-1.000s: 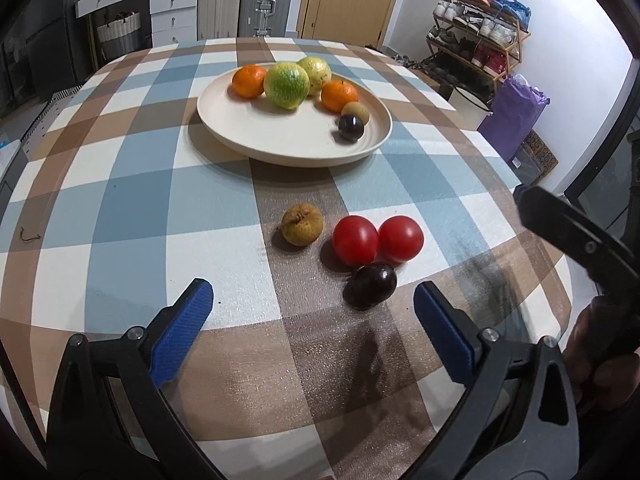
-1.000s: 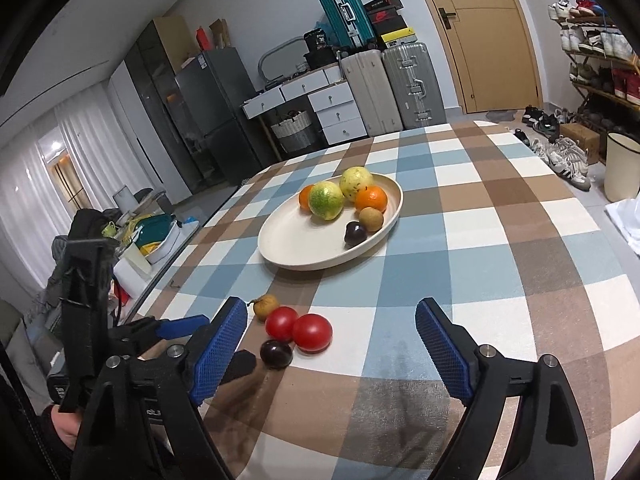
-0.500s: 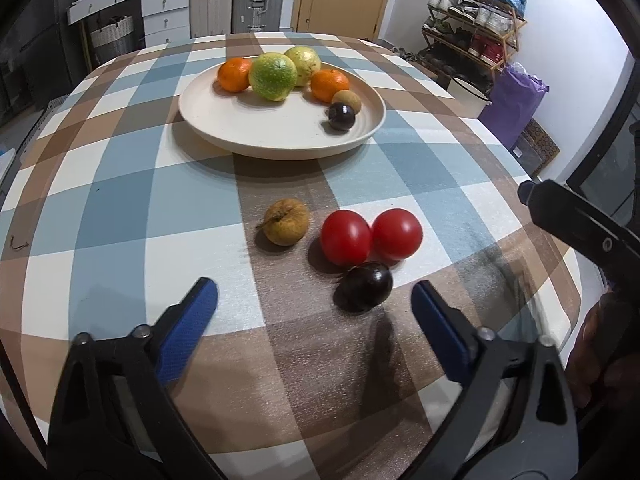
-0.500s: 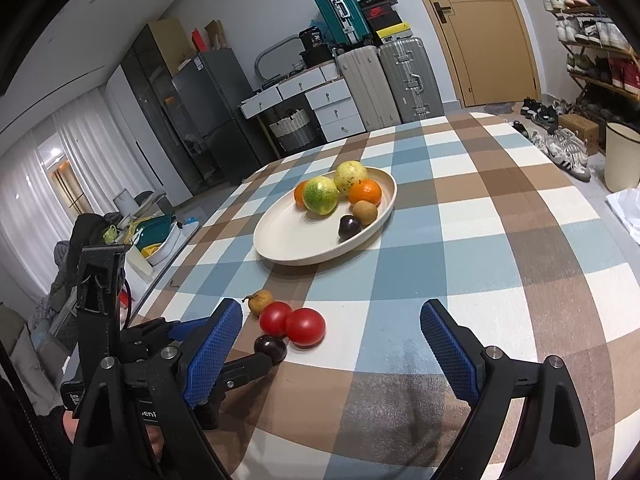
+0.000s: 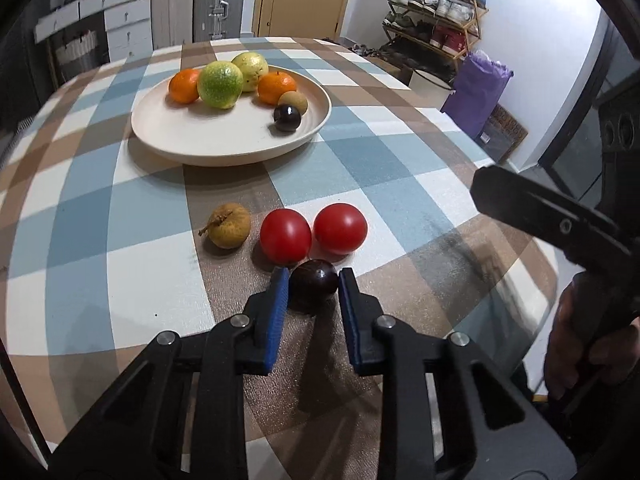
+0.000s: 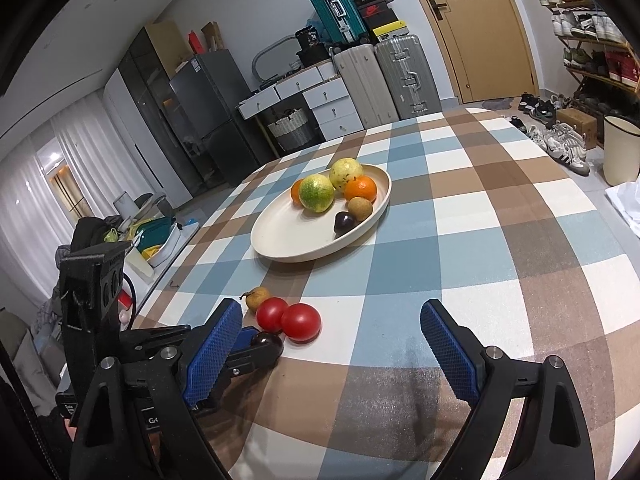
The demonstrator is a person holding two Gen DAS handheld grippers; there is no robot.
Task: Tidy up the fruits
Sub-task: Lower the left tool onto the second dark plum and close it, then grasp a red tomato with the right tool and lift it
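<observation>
Cluttered room: fridge & white drawers at left, suitcases (image 6: 396, 76) at back w/ a tan door, shoe rack (image 5: 434, 12) at right. Round table w/ blue/brown/white check cloth (image 5: 80, 208), flat, slightly textured. On it, left to right: small tan fruit (image 5: 231, 225) w/ stem, two red tomatoes (image 5: 312, 234) touching each other, all just in front of the cream plate (image 5: 224, 148), which already has oranges, two green-yellow fruits, a tan one & a dark one. Left gripper (image 5: 313, 284) is clamped on the dark plum (image 5: 313, 285), blue pads on both sides, plum resting on the cloth just behind the tomatoes. Right gripper (image 6: 332, 344) spread wide, nothing in it, low over the cloth. Risks: plum is round & smooth, could squirt out of the pads on lift; hard squeeze may bruise it; lifting fwd could nudge the nearer tomato & set both rolling toward the table edge.
</observation>
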